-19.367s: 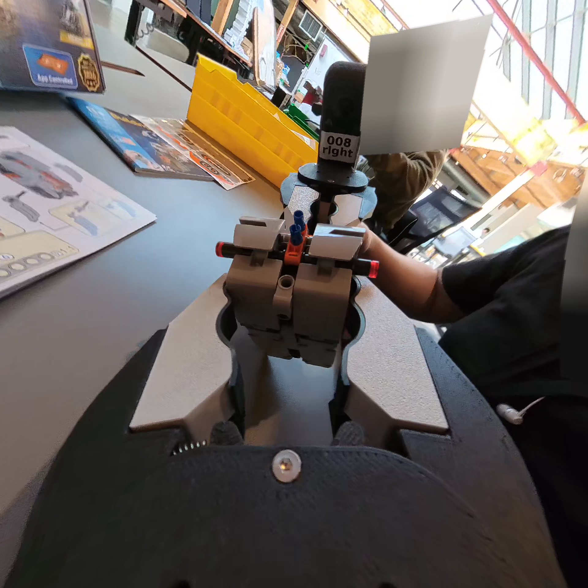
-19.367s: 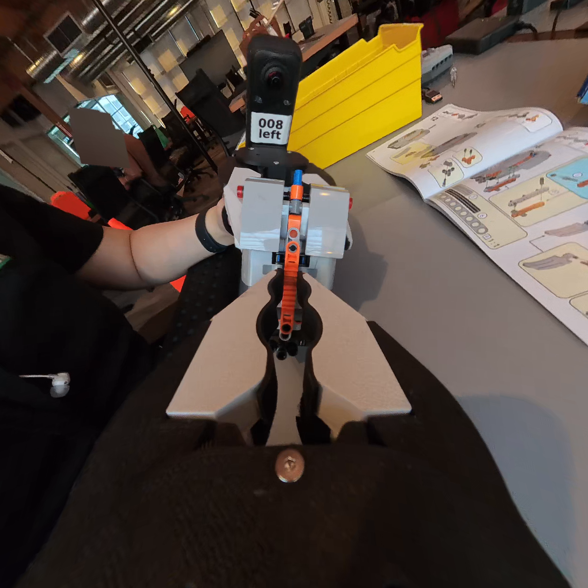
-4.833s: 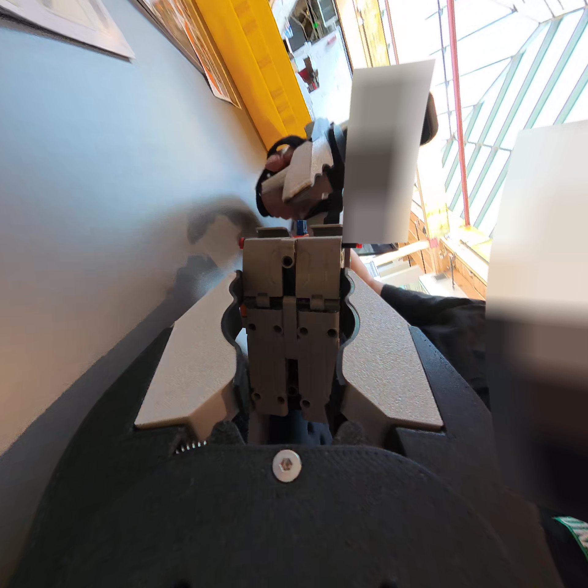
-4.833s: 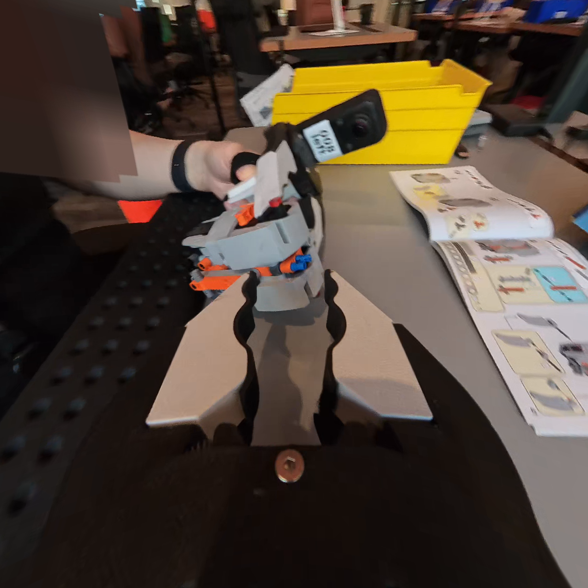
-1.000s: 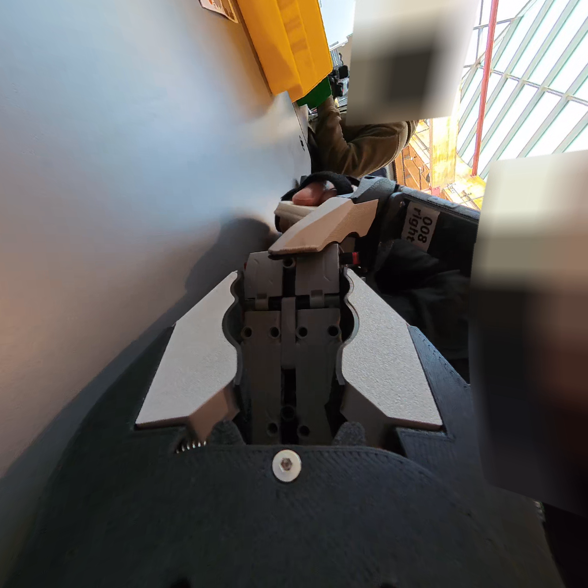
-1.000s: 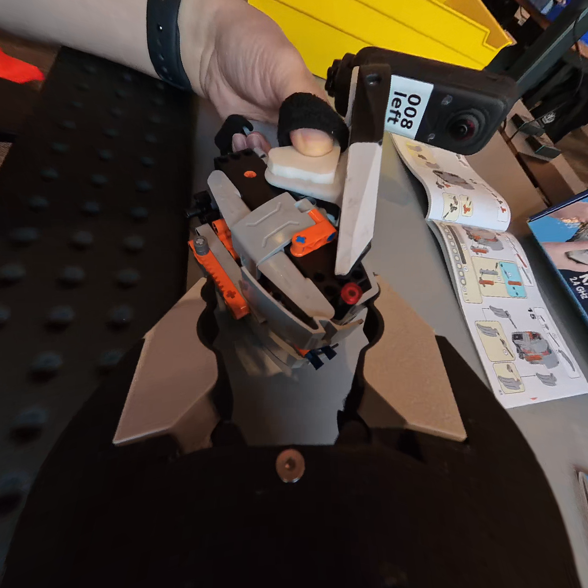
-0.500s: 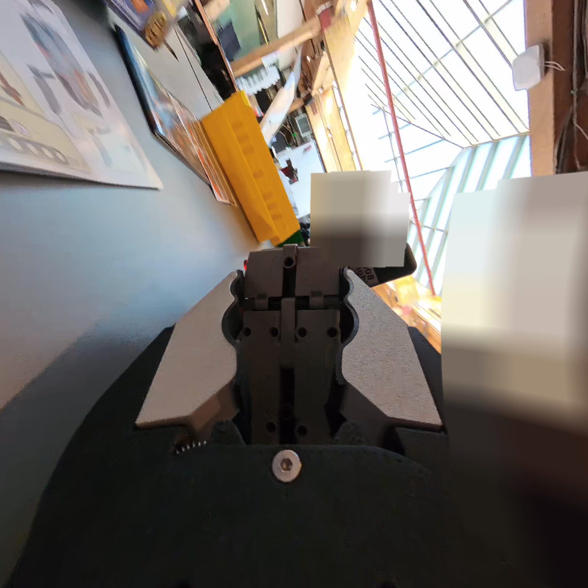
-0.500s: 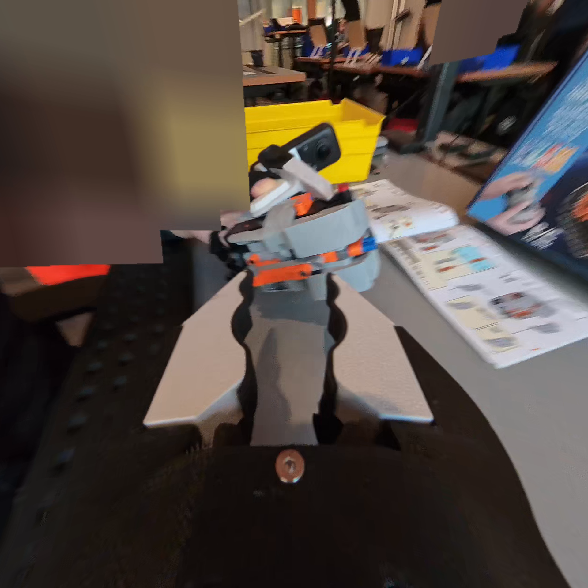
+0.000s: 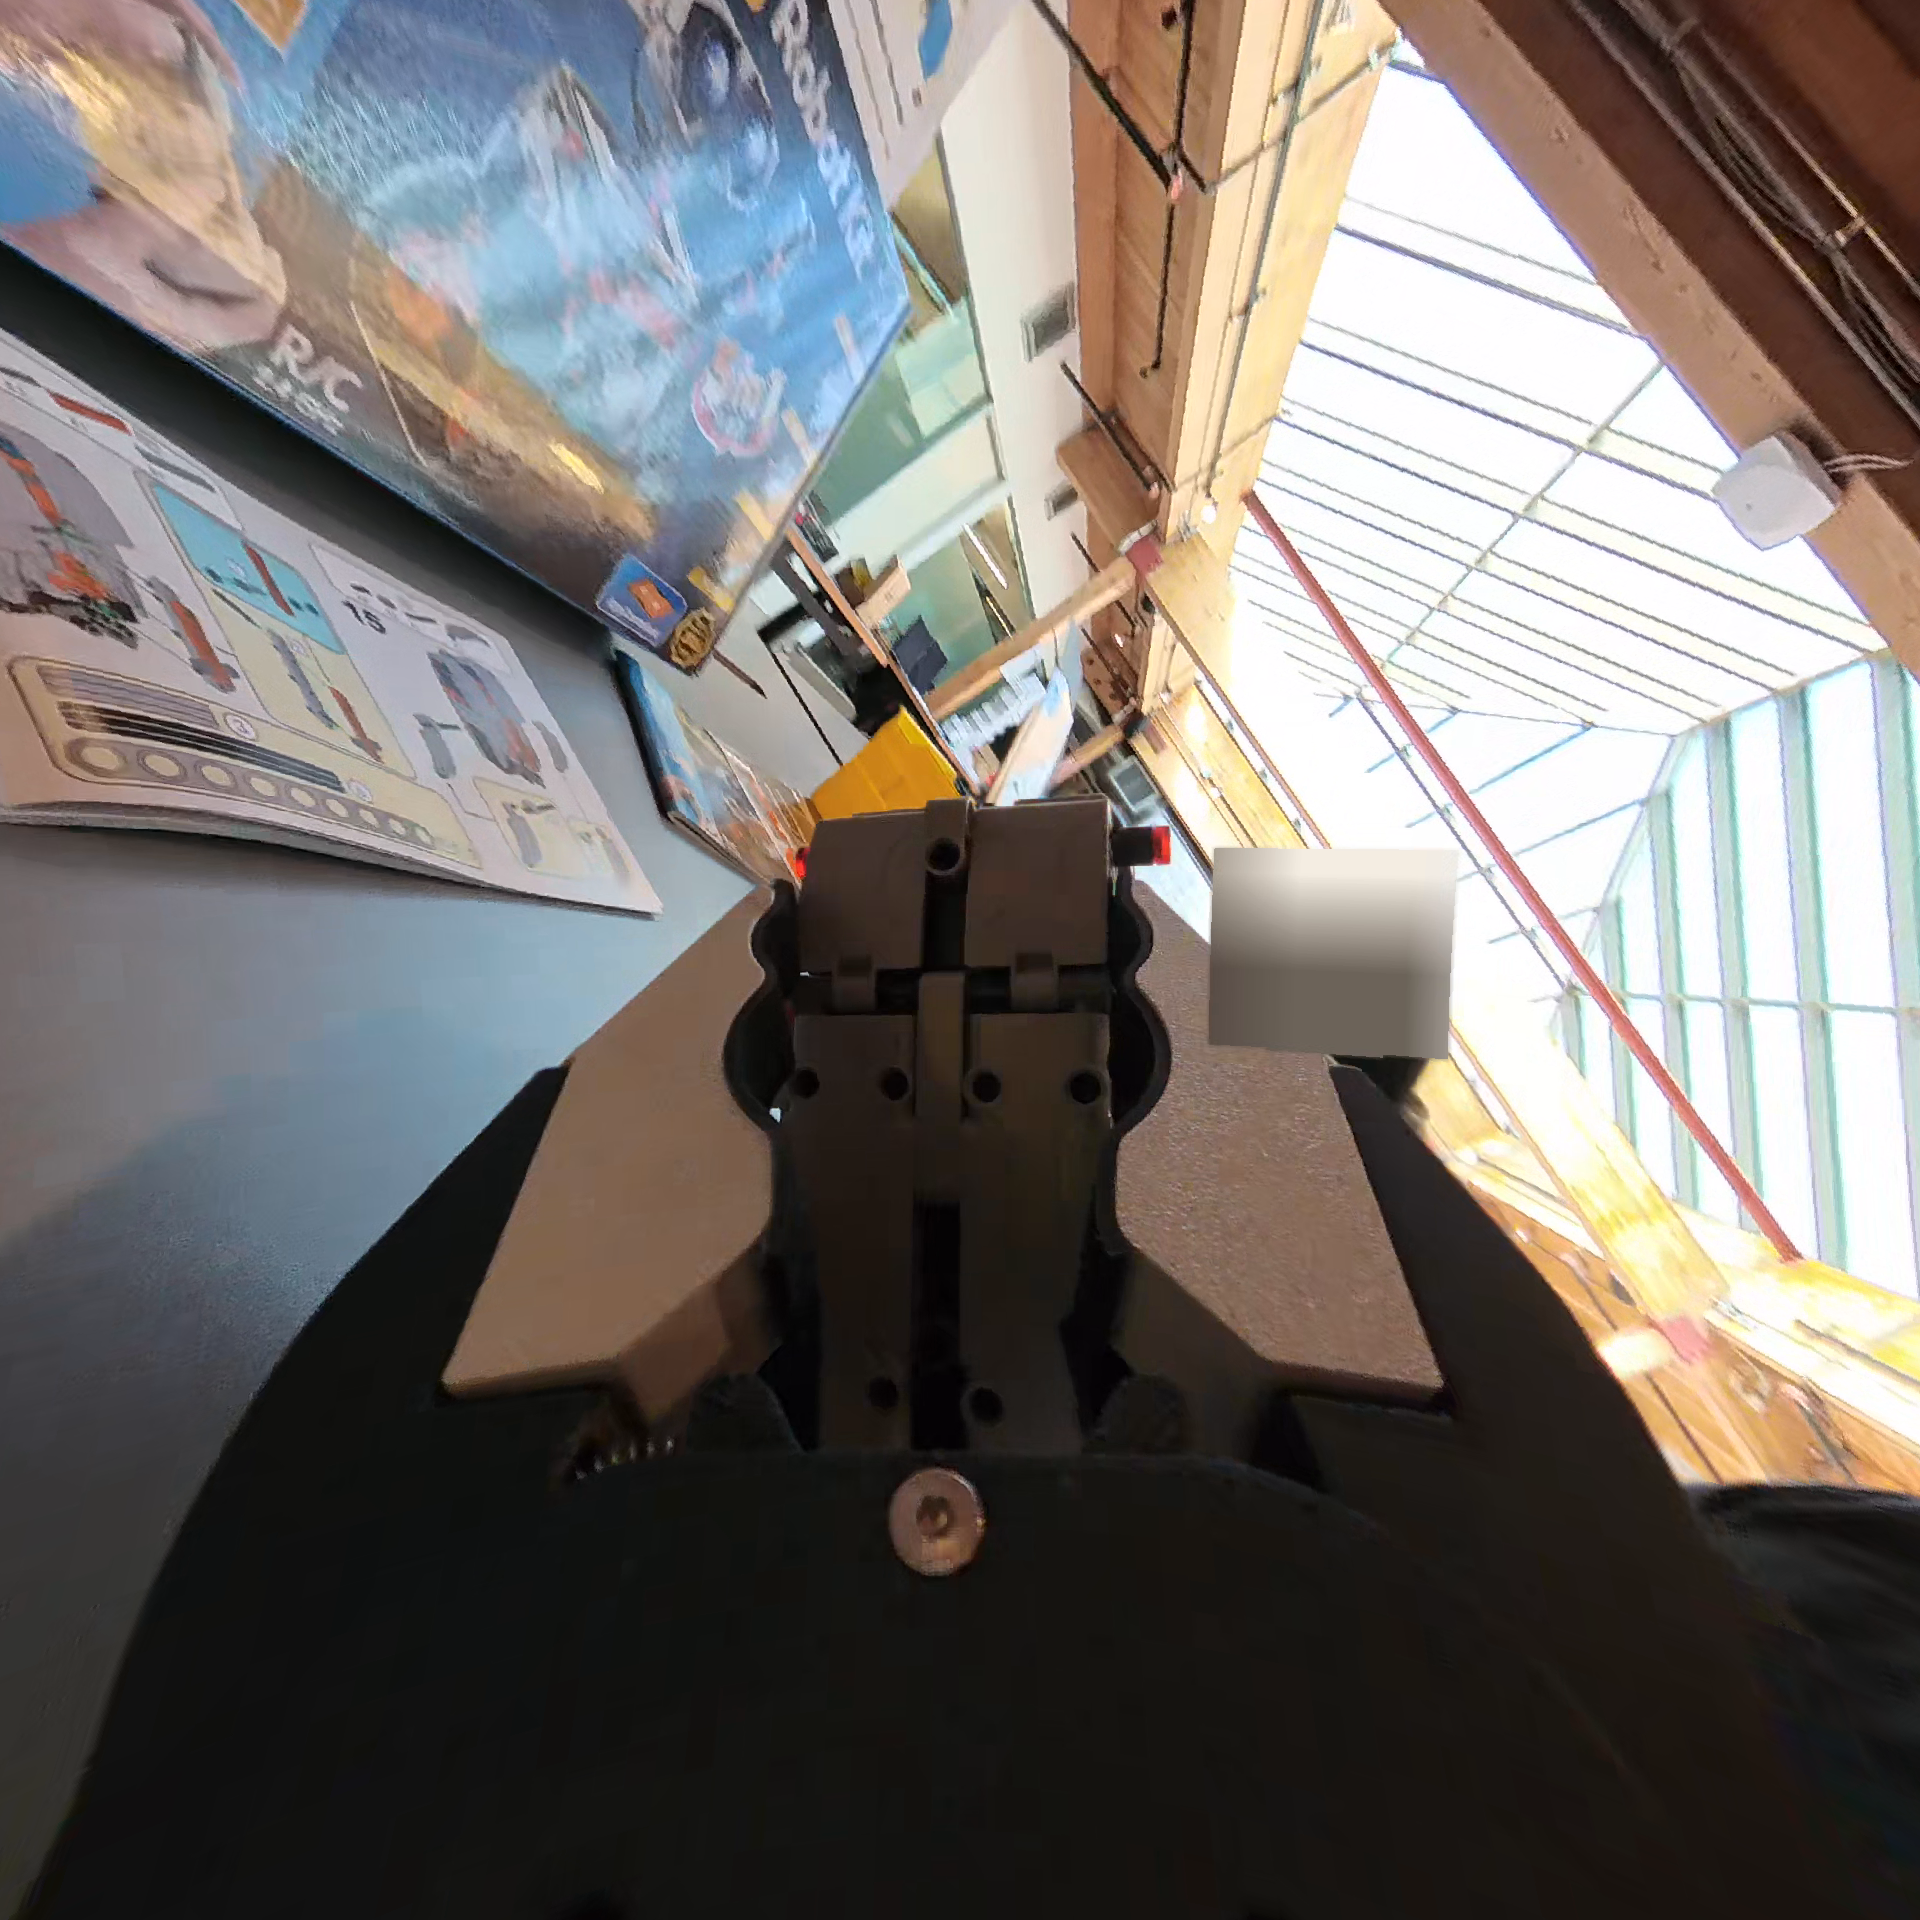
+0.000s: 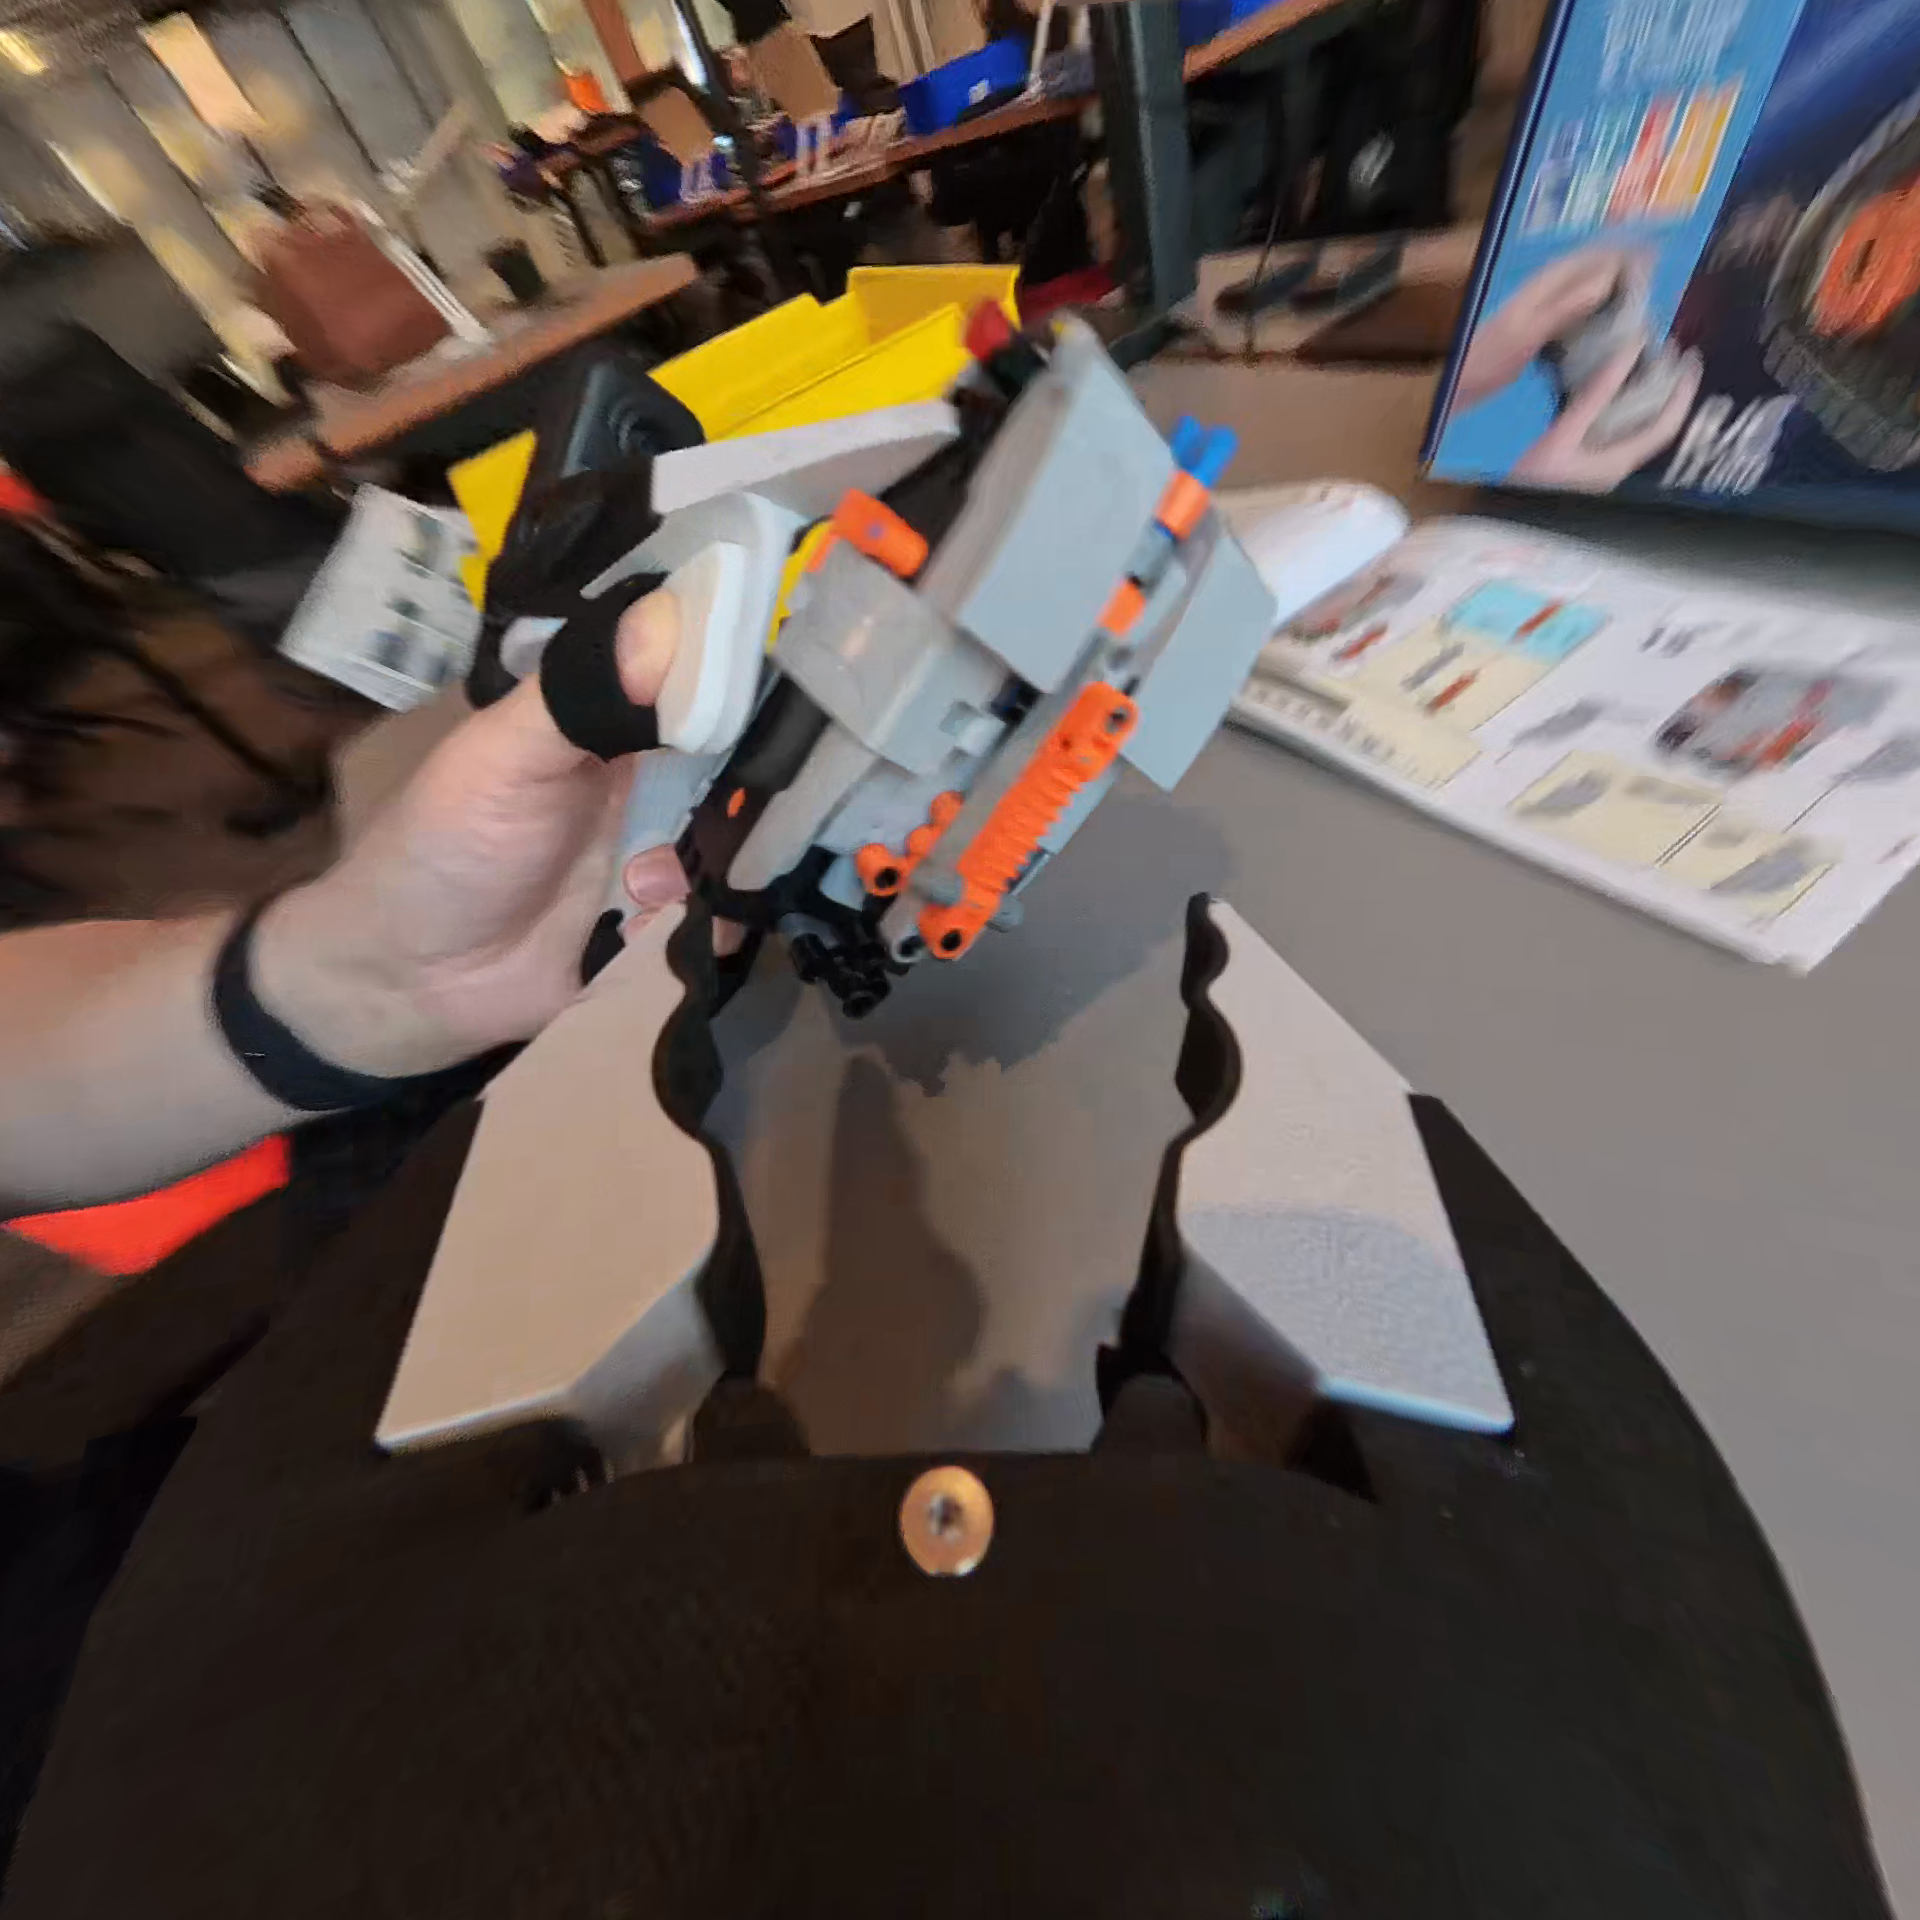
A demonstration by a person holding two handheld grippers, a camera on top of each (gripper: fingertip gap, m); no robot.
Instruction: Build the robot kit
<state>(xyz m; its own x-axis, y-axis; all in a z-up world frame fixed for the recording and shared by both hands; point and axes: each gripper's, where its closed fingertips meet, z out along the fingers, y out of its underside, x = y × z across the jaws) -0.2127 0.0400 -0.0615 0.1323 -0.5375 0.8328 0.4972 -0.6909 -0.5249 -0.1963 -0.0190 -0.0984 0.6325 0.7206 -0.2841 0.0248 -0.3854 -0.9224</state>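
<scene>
A grey table (image 10: 1558,1091) carries an open instruction booklet (image 10: 1538,717), a big blue box (image 10: 1683,239) at the far right and a yellow bin (image 10: 821,353) behind. The left gripper (image 9: 951,997) is clamped on a grey brick model (image 9: 951,1039), held off the table. The right gripper (image 10: 940,1039) gapes empty just beneath that model. The model looks partly built: orange beams and blue pins showing, nothing loose nearby.

Brick model (image 10: 997,675) blocks right gripper (image 10: 940,997) ahead.
</scene>
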